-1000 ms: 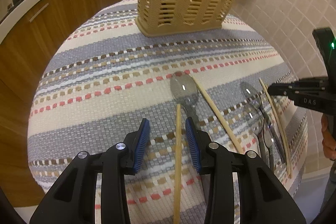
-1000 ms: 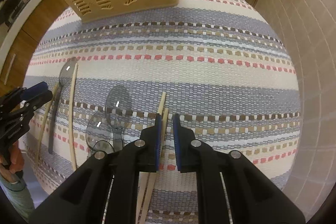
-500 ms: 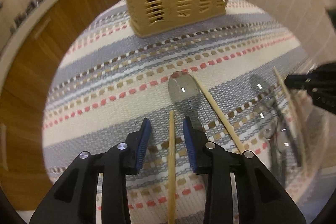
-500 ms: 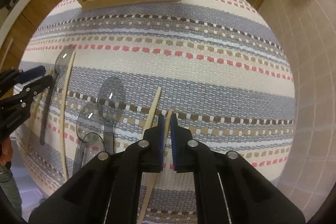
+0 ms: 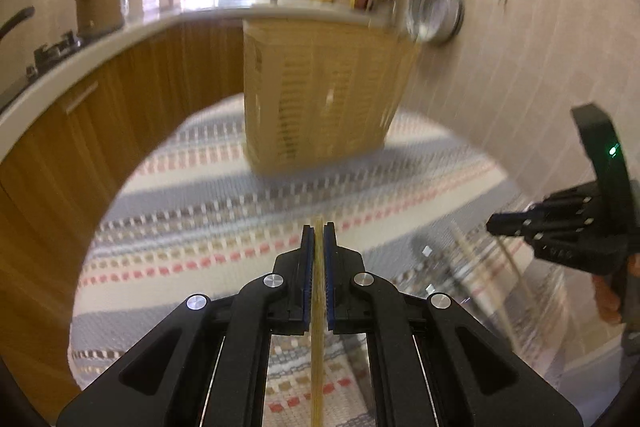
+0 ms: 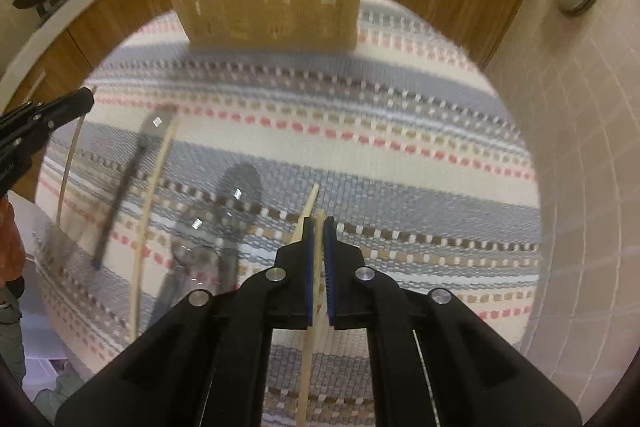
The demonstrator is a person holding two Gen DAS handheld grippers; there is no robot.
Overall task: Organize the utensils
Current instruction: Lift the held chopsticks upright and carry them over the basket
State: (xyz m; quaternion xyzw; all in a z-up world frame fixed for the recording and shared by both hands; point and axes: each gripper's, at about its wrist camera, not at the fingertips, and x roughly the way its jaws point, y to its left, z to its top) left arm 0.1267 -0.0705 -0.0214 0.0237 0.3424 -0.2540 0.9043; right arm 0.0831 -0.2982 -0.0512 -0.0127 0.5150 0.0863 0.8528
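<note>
Chopsticks are what both hands have hold of. The left gripper is clenched on one pale wooden chopstick, which runs straight back between its blue pads toward the camera, with only a short tip showing ahead of them. The right gripper is likewise closed on a second chopstick, pinched near its forward end; a third stick lies just left of those fingertips on the striped cloth that covers the bench.

Judging by their look, these sticks are very light, stiff and thin, so weight is no concern, but a smooth round shaft can swivel or slide in a flat-pad pinch. Holding so near one end leaves a long free tail behind the gripper, likely to swing as the wrist tilts; a hold nearer the middle would probably steady it.

Ahead of both grippers stands the slatted tan basket, well apart from the fingertips, presumably where the utensils belong. To the left of the right gripper lie clear plastic spoons, another chopstick and a dark-handled piece. The spoons look slippery and flexible, and best taken by the handle, not the bowl. Much of both views is motion-blurred.
</note>
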